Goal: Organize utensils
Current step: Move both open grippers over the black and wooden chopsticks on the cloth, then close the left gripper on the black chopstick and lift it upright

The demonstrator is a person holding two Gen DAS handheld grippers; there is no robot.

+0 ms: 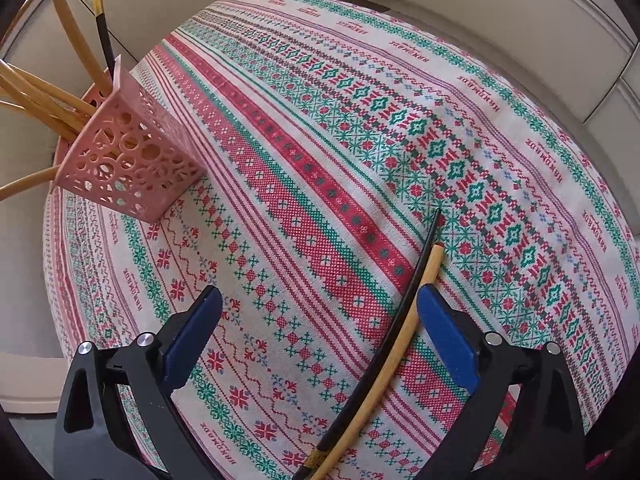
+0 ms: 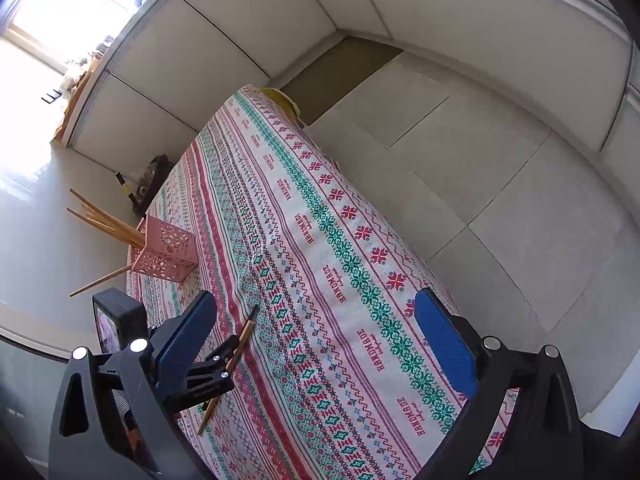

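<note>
Left gripper (image 1: 320, 312) wide open, low over the patterned tablecloth (image 1: 304, 160), holding nothing. Right gripper (image 2: 316, 320) wide open too, holding nothing, off to the side. 2 chopsticks lying flat, side by side: black chopstick (image 1: 396, 312) and bamboo chopstick (image 1: 404, 340). Both between the left fingers, close to the right-hand blue pad (image 1: 444, 340). Long way of both sticks: from 6 o'clock up to 1 o'clock, almost along the fingers, not across. Probably hard to pinch that way, so a small turn first. Pink holder (image 1: 132, 160) far off at 10 o'clock, already full of sticks. Left gripper much nearer than right.
</note>
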